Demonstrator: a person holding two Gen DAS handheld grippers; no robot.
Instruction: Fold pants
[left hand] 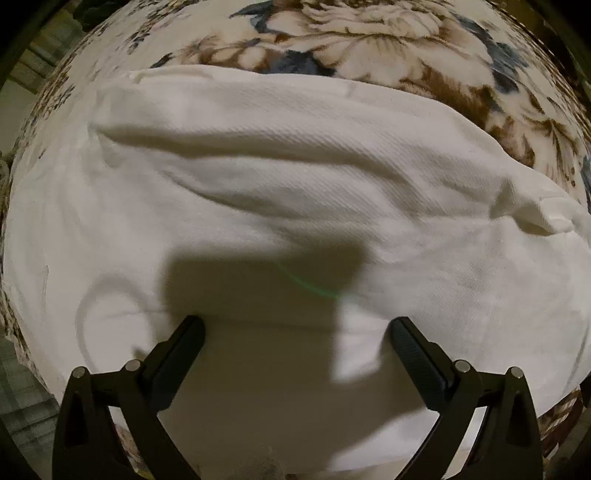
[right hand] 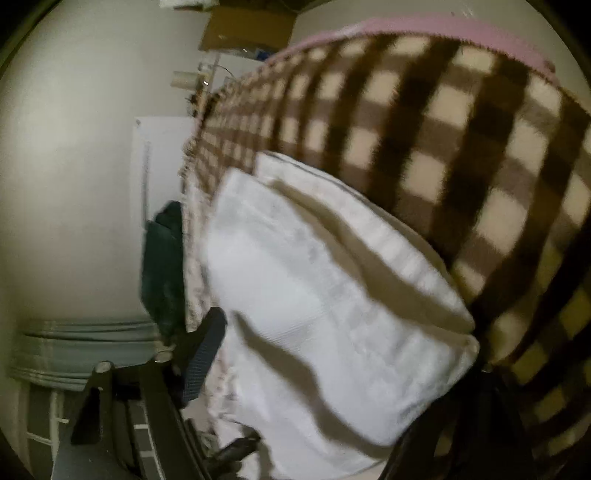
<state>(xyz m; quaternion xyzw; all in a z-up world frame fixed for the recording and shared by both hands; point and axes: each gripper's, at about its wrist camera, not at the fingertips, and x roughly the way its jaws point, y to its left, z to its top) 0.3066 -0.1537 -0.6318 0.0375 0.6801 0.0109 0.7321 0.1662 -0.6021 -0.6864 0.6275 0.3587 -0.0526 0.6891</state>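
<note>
White pants [left hand: 280,192] lie spread on a floral blanket [left hand: 406,48], wrinkled, filling most of the left wrist view. My left gripper [left hand: 297,332] is open just above the cloth, holding nothing; its shadow falls on the cloth. In the right wrist view the white pants [right hand: 317,302] show as folded layers on a brown checked blanket [right hand: 461,147]. My right gripper [right hand: 332,354] is open: the left finger [right hand: 201,354] is beside the pants' edge, and the right finger [right hand: 480,398] is dark and blurred behind the cloth.
A pale wall [right hand: 81,177] and a cardboard box [right hand: 247,29] lie to the left of the bed. A dark green cloth [right hand: 162,258] hangs at the bed's side. The bed's edge runs near my right gripper's left finger.
</note>
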